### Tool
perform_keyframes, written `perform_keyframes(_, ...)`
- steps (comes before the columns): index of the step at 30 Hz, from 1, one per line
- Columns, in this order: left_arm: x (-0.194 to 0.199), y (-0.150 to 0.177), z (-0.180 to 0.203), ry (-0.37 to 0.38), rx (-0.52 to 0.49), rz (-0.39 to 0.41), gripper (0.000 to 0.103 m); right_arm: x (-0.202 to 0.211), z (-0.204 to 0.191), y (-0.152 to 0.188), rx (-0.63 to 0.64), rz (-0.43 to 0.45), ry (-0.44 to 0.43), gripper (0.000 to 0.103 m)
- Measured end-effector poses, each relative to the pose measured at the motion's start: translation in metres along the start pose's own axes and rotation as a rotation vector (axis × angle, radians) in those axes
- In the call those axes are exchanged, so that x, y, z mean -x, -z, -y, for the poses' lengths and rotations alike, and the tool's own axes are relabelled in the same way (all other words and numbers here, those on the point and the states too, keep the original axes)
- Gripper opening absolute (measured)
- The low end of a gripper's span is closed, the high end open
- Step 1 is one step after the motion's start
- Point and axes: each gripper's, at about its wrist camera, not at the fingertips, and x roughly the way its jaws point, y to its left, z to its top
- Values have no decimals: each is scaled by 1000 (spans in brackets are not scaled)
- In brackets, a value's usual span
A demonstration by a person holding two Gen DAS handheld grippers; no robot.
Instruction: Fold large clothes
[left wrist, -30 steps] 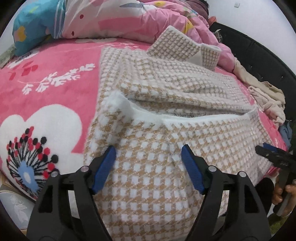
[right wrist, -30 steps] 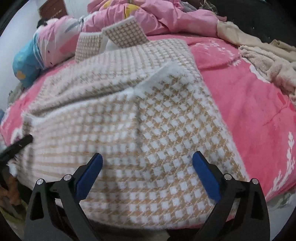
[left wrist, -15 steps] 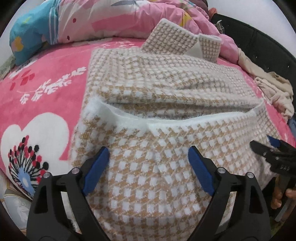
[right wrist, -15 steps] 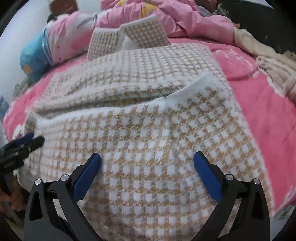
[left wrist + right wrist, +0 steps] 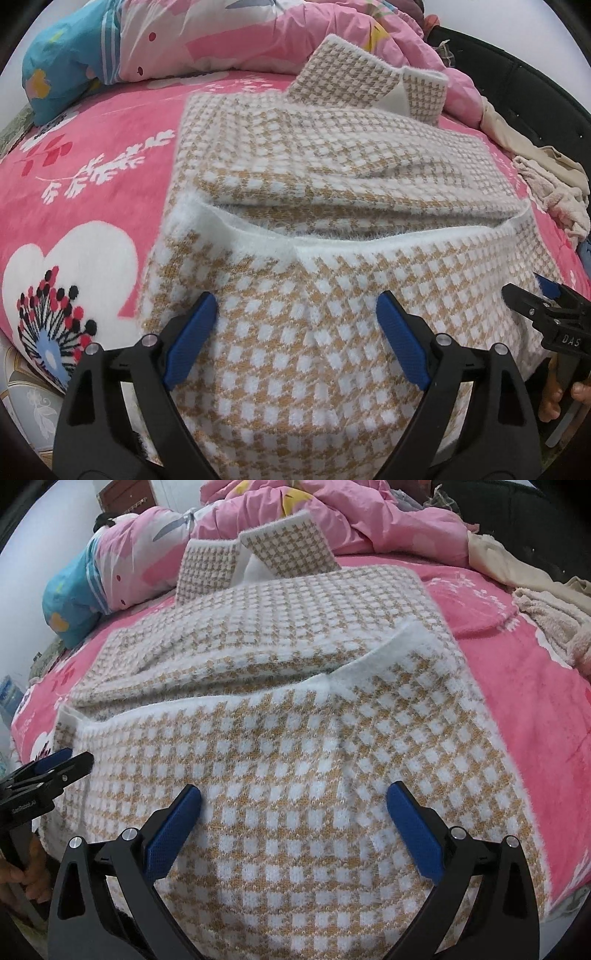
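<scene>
Sweater [image 5: 332,332] lies lengthwise (collar [image 5: 354,77] pointing away, toward the quilt [image 5: 258,33]).

One checked sweater [image 5: 332,332], two hand-held grippers, left [image 5: 297,325] and right [image 5: 293,821]

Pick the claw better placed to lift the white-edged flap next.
Left, marginally. The sweater's raised white flap corner sits just beyond the open left claw; from the right claw, the flap edge lies farther.

My left black plastic claw [image 5: 296,325] and right claw [image 5: 294,821]: ribbed blue pads [image 5: 192,338], silver screws, white lettering.
</scene>
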Motion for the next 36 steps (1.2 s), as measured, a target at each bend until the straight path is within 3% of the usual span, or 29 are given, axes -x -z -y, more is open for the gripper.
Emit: perform_keyframes(36, -2, -2, 0, 9, 21, -13, 87, 1, 0, -1, -5, -13, -4, 97)
